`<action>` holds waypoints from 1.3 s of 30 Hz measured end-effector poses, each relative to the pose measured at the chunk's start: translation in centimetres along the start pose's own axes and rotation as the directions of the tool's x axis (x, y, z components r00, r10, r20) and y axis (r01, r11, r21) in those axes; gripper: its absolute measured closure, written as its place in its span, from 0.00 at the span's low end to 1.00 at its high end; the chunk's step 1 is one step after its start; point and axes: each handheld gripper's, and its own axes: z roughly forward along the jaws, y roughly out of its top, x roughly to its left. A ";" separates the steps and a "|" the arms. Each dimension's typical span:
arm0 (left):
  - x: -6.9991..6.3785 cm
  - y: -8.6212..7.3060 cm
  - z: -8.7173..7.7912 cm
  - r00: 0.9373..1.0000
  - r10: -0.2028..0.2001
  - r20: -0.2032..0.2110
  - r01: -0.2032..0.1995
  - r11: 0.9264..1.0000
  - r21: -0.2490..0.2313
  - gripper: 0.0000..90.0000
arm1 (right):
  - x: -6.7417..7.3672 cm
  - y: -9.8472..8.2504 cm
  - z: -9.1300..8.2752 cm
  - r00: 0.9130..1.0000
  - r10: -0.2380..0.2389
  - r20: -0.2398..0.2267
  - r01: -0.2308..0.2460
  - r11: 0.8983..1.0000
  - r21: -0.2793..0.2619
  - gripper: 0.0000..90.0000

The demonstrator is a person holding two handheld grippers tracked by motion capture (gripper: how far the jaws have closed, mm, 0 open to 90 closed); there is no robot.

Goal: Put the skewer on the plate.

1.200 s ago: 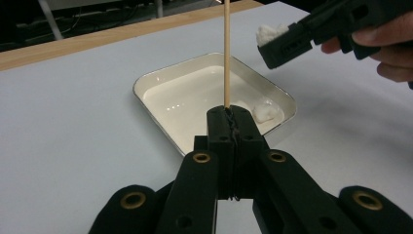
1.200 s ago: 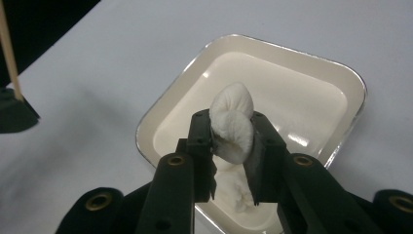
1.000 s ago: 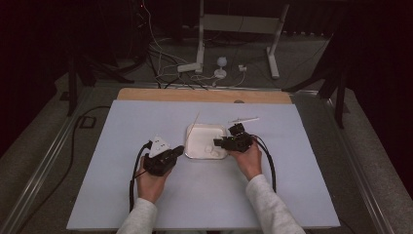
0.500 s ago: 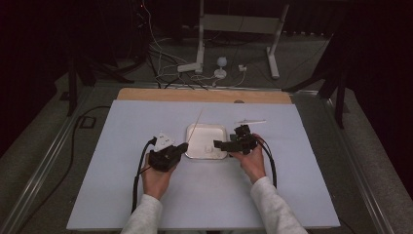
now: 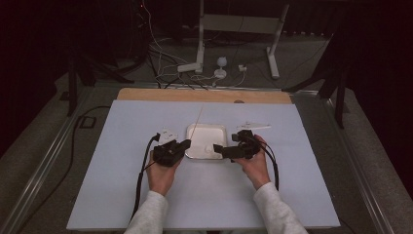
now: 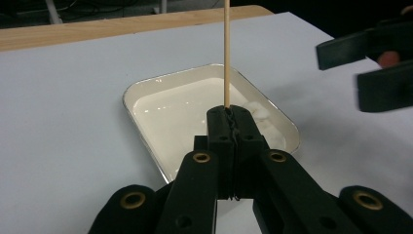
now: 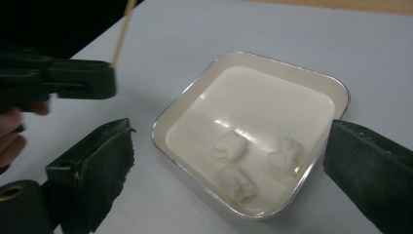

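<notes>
A white square tray (image 5: 207,127) (image 6: 132,100) (image 7: 195,84) lies mid-table with three white marshmallow lumps (image 7: 230,146) (image 6: 259,112) in its near right corner. My left gripper (image 5: 186,144) (image 6: 233,113) rests at the tray's left edge. It is shut on the lower end of a thin wooden skewer (image 5: 196,122) (image 6: 227,53), which points up and away over the tray. My right gripper (image 5: 219,149) (image 7: 231,141) is at the tray's right edge. Its jaws have just been opening and now stand wide apart with nothing gripped. The marshmallows lie in the tray ahead of them.
The pale blue table cover (image 5: 122,204) spreads wide around the tray. A wooden strip (image 5: 204,95) runs along the table's far edge. Beyond it are stand legs (image 5: 199,58) and loose cables (image 5: 165,73) on the floor. Each gripper trails a black cable toward the person.
The right gripper's jaws have opened wide, and that hand has drawn back a little from over the tray to its right edge. The left gripper has kept its hold on the skewer.
</notes>
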 end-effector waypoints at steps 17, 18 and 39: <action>0.3 -0.4 2.1 0.998 -0.066 -0.007 0.066 0.997 0.042 1.00 | -0.4 -1.2 -3.2 1.000 -0.021 -0.019 0.020 0.998 -0.060 0.03; 0.3 -0.4 2.2 0.998 -0.068 -0.010 0.068 0.997 0.045 1.00 | -0.5 -1.3 -3.4 1.000 -0.025 -0.018 0.023 0.998 -0.063 0.03; 0.4 -1.1 4.1 0.994 -0.100 -0.037 0.103 0.990 0.097 1.00 | -1.5 -2.7 -6.3 0.999 -0.037 0.006 0.037 0.995 -0.092 0.03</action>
